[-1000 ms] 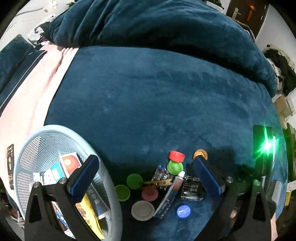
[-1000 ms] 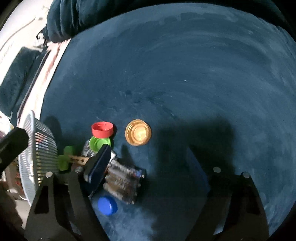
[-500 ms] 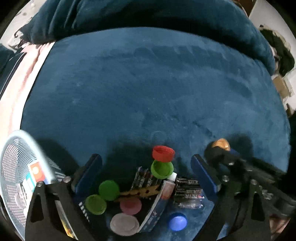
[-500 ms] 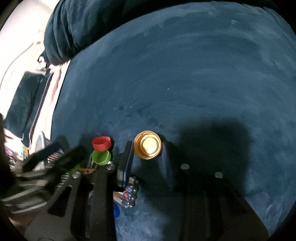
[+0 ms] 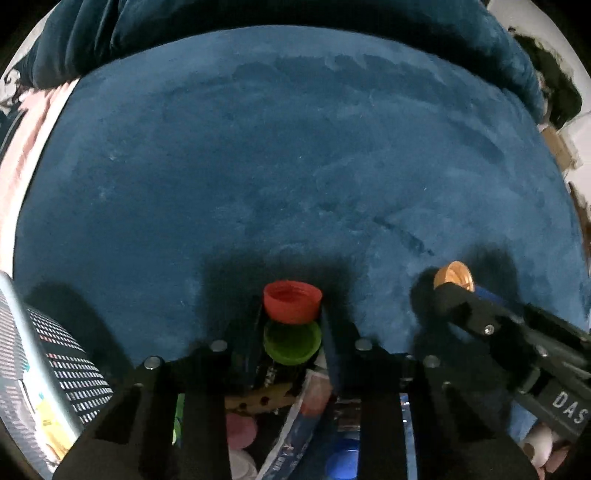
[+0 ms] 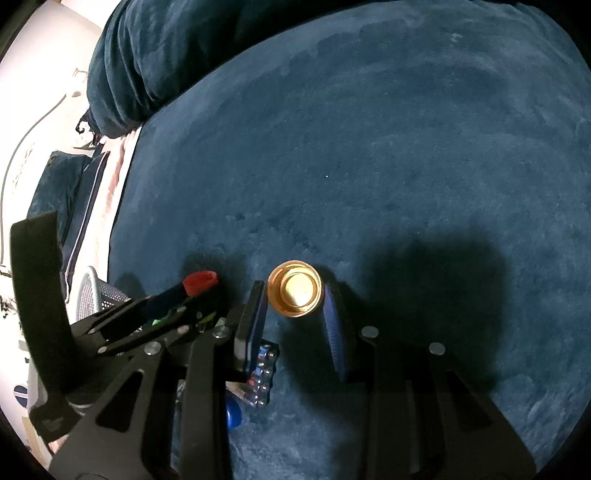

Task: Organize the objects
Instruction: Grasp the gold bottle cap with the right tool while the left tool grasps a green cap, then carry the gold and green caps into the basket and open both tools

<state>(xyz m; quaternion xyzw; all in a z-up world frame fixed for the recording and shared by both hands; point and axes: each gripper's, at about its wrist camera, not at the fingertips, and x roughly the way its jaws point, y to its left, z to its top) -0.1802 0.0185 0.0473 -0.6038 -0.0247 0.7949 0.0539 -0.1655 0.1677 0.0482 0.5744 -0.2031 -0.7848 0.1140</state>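
Observation:
On the blue plush surface (image 5: 295,166), my left gripper (image 5: 291,306) points steeply down and is shut. A red cap (image 5: 292,301) is pinched at its fingertips, and a green cap (image 5: 291,341) sits just behind it between the same fingers. In the right wrist view, the left gripper (image 6: 195,286) shows at the left with the red cap (image 6: 199,282) at its tip. My right gripper (image 6: 294,291) is shut on an orange cap (image 6: 295,293), with a pad touching each side. In the left wrist view, the orange cap (image 5: 453,275) shows above the right gripper's fingers (image 5: 456,299).
A pale mesh basket (image 5: 22,332) with packets inside stands at the left. Under the left gripper lie a wooden clothespin (image 5: 258,400), a pink cap (image 5: 240,428), a tube (image 5: 295,424) and a blue cap (image 6: 232,413). A battery pack (image 6: 264,373) lies nearby. A bunched blue blanket (image 5: 258,29) lies at the back.
My left gripper came down over the pile and closed on the red and green caps. My right gripper slid over to the orange cap and closed on it.

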